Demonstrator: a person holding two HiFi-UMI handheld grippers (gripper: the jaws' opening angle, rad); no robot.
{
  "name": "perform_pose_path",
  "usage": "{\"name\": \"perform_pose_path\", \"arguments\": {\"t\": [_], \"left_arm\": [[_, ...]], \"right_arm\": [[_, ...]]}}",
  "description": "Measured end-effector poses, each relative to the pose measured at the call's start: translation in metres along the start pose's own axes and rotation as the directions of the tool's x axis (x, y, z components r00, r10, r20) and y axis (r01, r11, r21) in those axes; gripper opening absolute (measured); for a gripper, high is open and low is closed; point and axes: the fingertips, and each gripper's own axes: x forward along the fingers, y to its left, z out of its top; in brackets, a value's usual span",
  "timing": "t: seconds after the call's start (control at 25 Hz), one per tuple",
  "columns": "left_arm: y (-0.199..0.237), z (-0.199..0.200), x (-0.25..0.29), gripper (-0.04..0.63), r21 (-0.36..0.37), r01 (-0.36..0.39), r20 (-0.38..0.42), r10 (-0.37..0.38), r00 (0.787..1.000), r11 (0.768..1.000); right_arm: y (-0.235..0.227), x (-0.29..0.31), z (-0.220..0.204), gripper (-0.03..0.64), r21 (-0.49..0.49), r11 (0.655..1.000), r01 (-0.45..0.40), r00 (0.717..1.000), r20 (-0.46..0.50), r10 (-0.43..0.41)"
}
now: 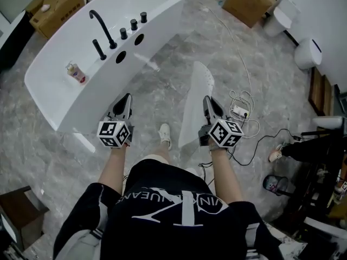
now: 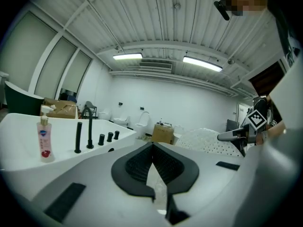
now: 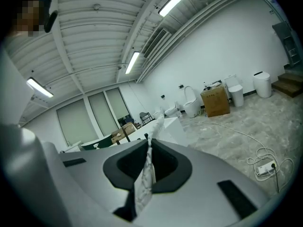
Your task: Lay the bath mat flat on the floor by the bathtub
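White bath mat [image 1: 197, 85], one only, pinched at edge by clenched right gripper [image 1: 207, 99], out over marble floor [image 1: 162, 85] beside one bathtub [image 1: 162, 10]. Left gripper [image 1: 127, 97] closed, empty, just beside the mat.

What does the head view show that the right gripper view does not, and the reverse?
Only the head view: the left hand-held gripper and the person's shoe. Only the right gripper view: the ceiling lights. Both: the bath mat clamped in the right hand-held gripper, the power strip, a cardboard box.
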Motion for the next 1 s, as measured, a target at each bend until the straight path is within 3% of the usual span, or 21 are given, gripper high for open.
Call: {"name": "perform_pose_path", "arguments": {"t": [0.32, 0.64, 1.0], "left_arm": [[-0.015, 0.014, 0.110, 0.014, 0.006, 0.066, -0.046, -0.065, 0.997, 0.998], [0.007, 0.019, 0.219, 0.014, -0.006, 0.080, -0.075, -0.080, 0.994, 0.997], [0.022, 0.026, 0.274, 0.014, 0.018, 0.084, -0.087, -0.082, 0.993, 0.996]], "right_arm": [[-0.044, 0.045, 0.042, 0.035, 0.000, 1.000, 0.023, 1.000, -0.003, -0.023], [-0.085, 0.126, 0.068, 0.035, 0.017, 0.999, 0.033, 0.999, -0.040, -0.032], [-0.098, 0.196, 0.080, 0.035, 0.036, 0.999, -0.019, 0.997, -0.072, 0.022]]}}
